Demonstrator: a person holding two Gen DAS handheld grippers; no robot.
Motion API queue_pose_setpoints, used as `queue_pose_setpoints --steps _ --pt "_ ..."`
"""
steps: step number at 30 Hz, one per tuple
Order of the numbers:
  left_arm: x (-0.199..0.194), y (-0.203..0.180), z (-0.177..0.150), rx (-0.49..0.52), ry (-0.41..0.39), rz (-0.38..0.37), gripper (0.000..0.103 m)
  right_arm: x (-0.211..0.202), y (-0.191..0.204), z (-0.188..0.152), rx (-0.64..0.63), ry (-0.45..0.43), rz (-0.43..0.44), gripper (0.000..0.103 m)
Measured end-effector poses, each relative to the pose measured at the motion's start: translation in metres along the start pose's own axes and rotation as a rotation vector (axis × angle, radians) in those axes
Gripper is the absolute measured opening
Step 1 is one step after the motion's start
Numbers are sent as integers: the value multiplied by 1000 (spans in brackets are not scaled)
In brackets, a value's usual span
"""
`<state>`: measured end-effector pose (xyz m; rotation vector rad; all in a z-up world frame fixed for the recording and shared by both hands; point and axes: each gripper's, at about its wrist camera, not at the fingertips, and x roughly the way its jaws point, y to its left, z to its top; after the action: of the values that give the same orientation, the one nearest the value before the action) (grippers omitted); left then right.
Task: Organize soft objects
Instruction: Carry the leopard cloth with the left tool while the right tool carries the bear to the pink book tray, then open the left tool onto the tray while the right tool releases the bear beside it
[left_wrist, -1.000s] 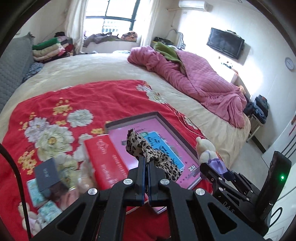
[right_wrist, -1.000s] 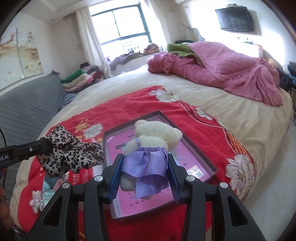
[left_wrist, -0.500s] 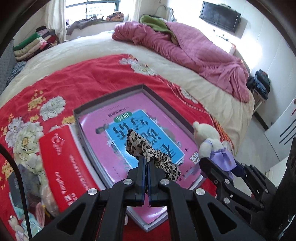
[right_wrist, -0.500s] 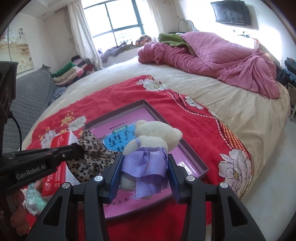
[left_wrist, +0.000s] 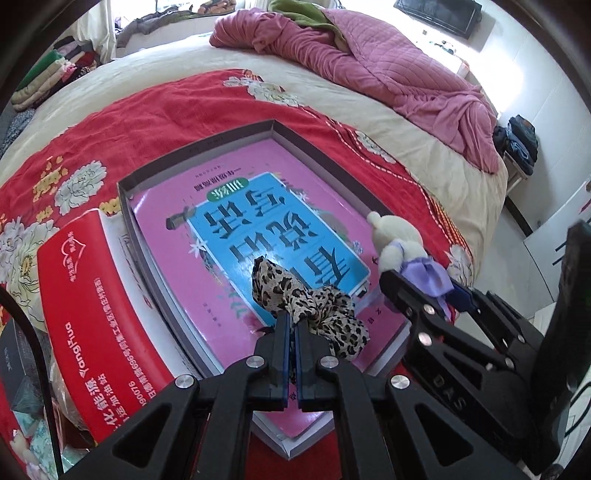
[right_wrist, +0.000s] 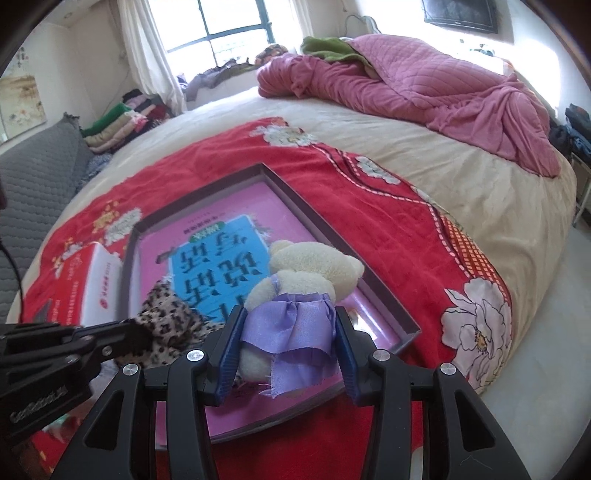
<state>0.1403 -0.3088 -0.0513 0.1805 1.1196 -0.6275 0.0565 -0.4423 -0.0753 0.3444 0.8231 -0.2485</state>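
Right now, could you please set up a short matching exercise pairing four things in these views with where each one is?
Things:
1. leopard-print scrunchie
2. plush bear in a purple skirt
3. pink book
4. red box

Places:
A. lying inside the shallow grey tray
B. between the jaws of the right gripper, which are opening
C. on the red floral blanket, beside the tray
D. pinched in the shut left gripper

Pairs: 1-D, 2-B, 3-A, 4-C
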Motion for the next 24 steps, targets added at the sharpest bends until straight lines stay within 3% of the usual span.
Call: queue_pose_setpoints --steps 19,24 --pt "9 -6 -10 1 51 -19 3 -7 -14 -4 43 -2 -20 53" --pt "7 -7 -11 4 55 -15 11 -16 -21 -4 60 -13 -35 54"
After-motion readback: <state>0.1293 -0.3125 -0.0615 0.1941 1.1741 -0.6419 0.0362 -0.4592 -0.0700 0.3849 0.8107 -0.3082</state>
